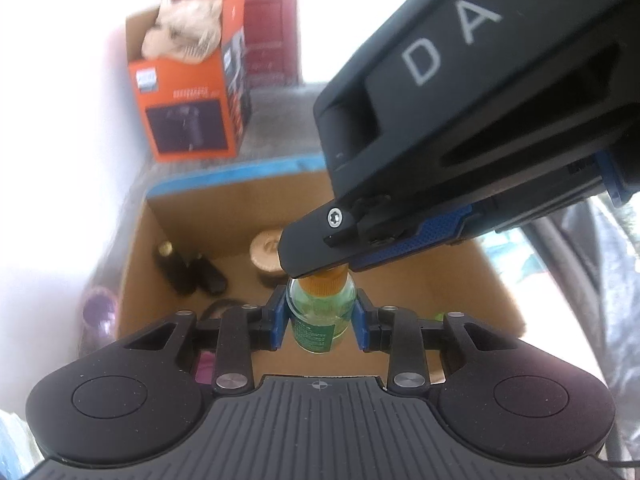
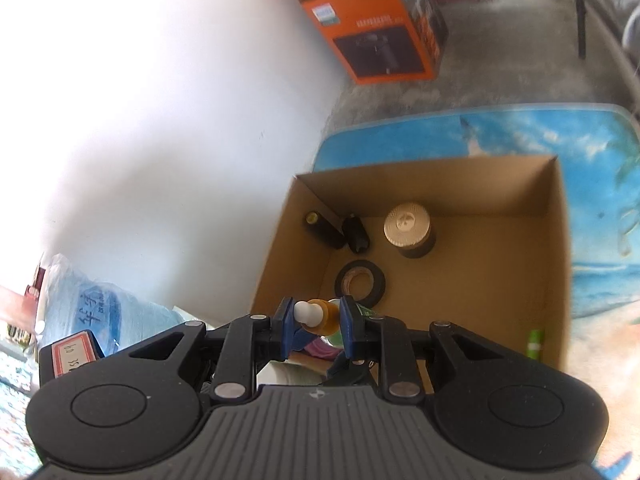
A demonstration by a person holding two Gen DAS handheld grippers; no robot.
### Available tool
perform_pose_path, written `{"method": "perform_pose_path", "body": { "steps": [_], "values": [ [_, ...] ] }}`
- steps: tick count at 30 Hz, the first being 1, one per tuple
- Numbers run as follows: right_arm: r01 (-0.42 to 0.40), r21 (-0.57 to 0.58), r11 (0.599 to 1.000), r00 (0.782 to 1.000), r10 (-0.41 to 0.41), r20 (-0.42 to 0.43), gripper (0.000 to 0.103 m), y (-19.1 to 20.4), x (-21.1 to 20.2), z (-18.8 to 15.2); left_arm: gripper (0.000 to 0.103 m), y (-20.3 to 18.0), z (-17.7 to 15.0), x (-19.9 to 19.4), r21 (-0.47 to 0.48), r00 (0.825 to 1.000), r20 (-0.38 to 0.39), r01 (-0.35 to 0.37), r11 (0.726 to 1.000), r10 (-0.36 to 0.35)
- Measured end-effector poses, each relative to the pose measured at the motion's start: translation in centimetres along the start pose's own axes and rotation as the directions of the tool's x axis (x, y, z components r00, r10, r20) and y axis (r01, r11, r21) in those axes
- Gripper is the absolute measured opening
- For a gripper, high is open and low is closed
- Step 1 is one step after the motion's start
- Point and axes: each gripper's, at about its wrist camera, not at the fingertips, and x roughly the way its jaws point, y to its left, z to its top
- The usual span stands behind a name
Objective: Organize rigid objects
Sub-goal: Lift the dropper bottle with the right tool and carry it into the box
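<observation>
The left gripper (image 1: pixel 321 316) pinches a small green glass bottle with an orange cap (image 1: pixel 320 312) above the open brown cardboard box's (image 2: pixel 554 240) near-left edge; the right gripper (image 2: pixel 316 316) clamps its cap. Several items are already boxed; this bottle remains. The box's right half offers room.

- Right gripper (image 2: pixel 313 322) clamps an orange-capped bottle (image 2: pixel 320 314) over the cardboard box's (image 2: pixel 556 240) near-left corner.
- Tape roll (image 2: pixel 360 280) and gold-lidded jar (image 2: pixel 408 229) lie inside.
</observation>
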Motion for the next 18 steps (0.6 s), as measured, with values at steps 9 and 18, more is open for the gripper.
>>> {"method": "perform_pose_path", "body": {
  "steps": [9, 18],
  "values": [
    [-0.025, 0.132, 0.991, 0.978, 0.052, -0.201, 0.026, -5.9, 8.4, 1.3, 0.031, 1.4, -1.3, 7.1, -0.061, 0.976, -0.219, -0.019, 0.998, 0.005],
    [0.000, 0.082, 0.997, 0.968, 0.020, -0.249, 0.026, -6.1, 10.3, 1.1, 0.032, 2.2, -1.8, 9.5, -0.117, 0.965, -0.263, -0.033, 0.993, 0.002]
  ]
}}
